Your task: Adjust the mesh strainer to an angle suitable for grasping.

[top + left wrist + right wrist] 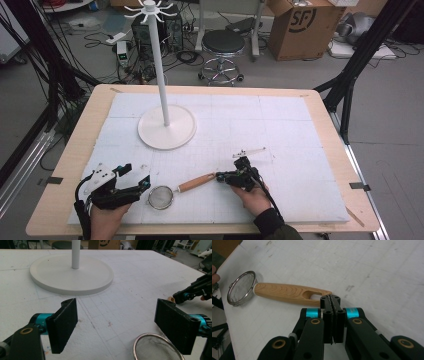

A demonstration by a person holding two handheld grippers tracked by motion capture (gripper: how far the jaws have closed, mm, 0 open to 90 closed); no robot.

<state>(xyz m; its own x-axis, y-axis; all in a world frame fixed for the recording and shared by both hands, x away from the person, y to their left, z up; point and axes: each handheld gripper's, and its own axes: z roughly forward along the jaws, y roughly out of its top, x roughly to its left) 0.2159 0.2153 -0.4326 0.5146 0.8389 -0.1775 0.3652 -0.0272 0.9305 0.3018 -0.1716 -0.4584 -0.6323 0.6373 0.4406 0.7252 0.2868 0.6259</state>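
A small mesh strainer (pixel 160 197) with a wooden handle (pixel 197 182) lies flat on the white mat near the front edge. My right gripper (pixel 219 176) is shut, its tips at the free end of the handle. In the right gripper view the pads (pixel 331 302) press together with nothing between them, and the slotted handle (pixel 287 291) lies just beyond them. My left gripper (pixel 137 175) rests open just left of the mesh bowl. In the left gripper view its jaws stand wide apart (pixel 117 327), and the strainer's rim (pixel 155 347) sits low by the right pad (pixel 175 325).
A white hook stand with a round base (pixel 166 129) and a tall pole (pixel 159 60) rises at the mat's back left. A small white loose piece (pixel 250 151) lies just behind the right gripper. The wooden table edge (pixel 65 165) borders the mat.
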